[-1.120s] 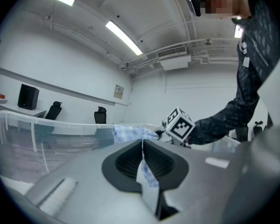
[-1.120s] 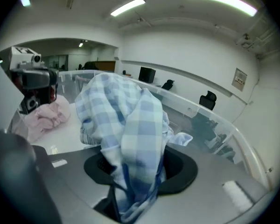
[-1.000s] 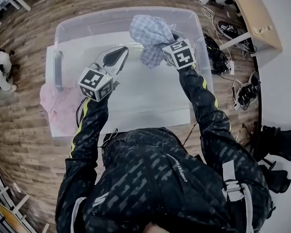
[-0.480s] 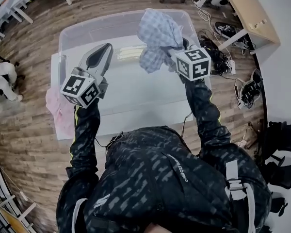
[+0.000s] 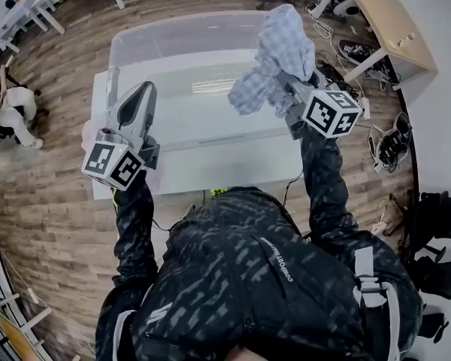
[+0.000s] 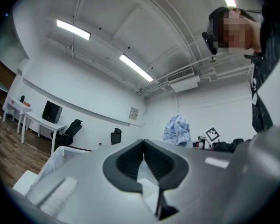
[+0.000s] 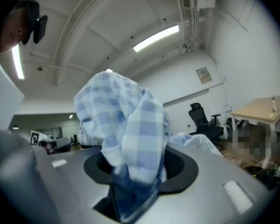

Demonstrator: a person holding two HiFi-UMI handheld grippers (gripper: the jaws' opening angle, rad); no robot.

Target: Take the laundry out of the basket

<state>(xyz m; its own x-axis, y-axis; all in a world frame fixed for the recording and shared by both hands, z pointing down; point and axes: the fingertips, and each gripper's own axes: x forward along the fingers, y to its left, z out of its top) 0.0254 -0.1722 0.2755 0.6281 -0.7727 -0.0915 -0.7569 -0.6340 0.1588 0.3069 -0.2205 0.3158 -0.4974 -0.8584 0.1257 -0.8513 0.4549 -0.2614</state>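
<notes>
Out on the left, the left gripper is held up level in front of the person, jaws pressed together with nothing between them. Its own view confirms it: the two dark pads meet in a thin seam on the left gripper, and there's only air beyond the tips. Its marker cube sits at the near end, by the dark sleeve.

Below and ahead of those tips lies the clear plastic basket, and a corner of the same basket shows low and to the left in the left gripper view. Farther off on that side stand office chairs.

Moving across, here is the laundry: a blue-and-white checked cloth, lifted clear above the basket's right end. From the left gripper it appears off to the right as a bunched checked cloth.

The right gripper is clamped on that fabric. In the right gripper view the checked cloth billows up above the right gripper, and a darker tail is pinched down between the pads. The jaws stand partly apart around the wad. A basket corner peeks out just right of the jaws.

Far right, beyond that gripper, stands a wooden desk.
</notes>
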